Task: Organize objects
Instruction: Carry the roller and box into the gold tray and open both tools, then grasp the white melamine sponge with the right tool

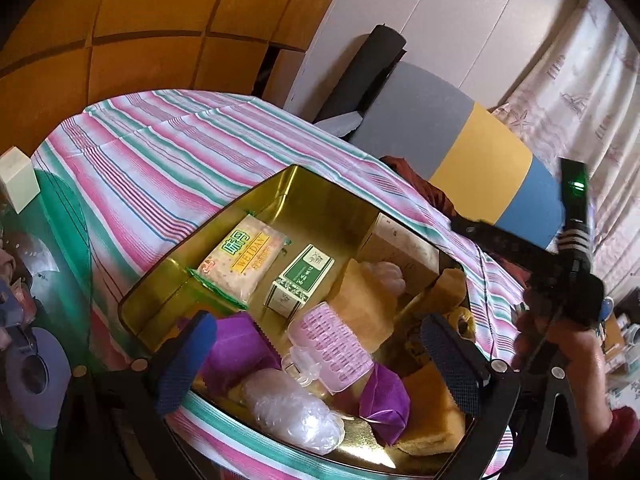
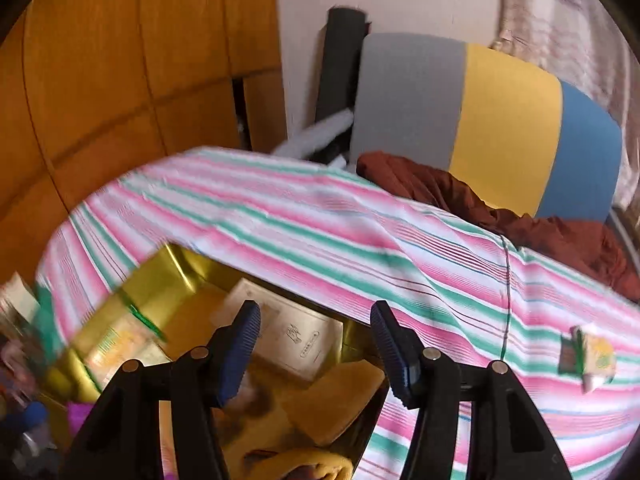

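Note:
A gold tin box (image 1: 320, 196) stands open on the striped tablecloth (image 1: 160, 160). It holds a cracker packet (image 1: 244, 262), a green and white carton (image 1: 302, 280), a pink comb (image 1: 340, 346), purple wrappers (image 1: 236, 350), yellow sponges (image 1: 364, 304), a clear plastic bag (image 1: 292, 412) and a beige box (image 2: 292, 338). My left gripper (image 1: 320, 360) is open and empty, just above the tin's near end. My right gripper (image 2: 316, 344) is open and empty over the tin's (image 2: 160, 280) right side. Its handle and the hand on it show in the left wrist view (image 1: 560, 280).
A small green and yellow packet (image 2: 592, 354) lies on the cloth to the right of the tin. A grey, yellow and blue chair back (image 2: 500, 120) with a brown cloth (image 2: 520, 216) stands behind the table. Wooden cabinets (image 1: 140, 20) fill the left. Clutter (image 1: 24, 320) sits at the left edge.

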Demonstrator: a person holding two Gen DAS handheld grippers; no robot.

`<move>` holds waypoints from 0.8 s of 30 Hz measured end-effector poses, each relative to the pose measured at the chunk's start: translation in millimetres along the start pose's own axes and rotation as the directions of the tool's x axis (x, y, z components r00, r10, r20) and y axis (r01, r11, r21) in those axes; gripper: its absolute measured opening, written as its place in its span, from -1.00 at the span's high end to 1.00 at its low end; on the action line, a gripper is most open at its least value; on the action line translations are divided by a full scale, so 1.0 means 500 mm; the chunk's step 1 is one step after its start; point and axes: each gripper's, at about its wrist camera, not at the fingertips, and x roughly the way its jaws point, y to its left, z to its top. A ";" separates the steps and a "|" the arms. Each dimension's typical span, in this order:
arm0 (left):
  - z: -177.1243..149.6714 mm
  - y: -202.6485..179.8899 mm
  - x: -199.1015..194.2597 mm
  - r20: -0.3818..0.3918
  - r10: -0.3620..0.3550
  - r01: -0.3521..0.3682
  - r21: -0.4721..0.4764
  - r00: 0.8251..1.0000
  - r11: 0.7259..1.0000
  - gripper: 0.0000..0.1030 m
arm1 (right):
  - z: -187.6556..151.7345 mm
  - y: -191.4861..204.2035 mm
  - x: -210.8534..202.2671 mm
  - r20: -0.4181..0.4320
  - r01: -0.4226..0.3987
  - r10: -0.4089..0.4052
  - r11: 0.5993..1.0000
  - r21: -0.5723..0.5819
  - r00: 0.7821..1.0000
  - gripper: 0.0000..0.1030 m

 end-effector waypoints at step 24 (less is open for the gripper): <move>-0.162 -0.270 -0.016 -0.088 -0.172 0.191 0.298 0.981 0.935 -1.00 | -0.300 -0.465 -0.135 -0.164 0.288 -0.244 0.890 0.355 0.956 -0.14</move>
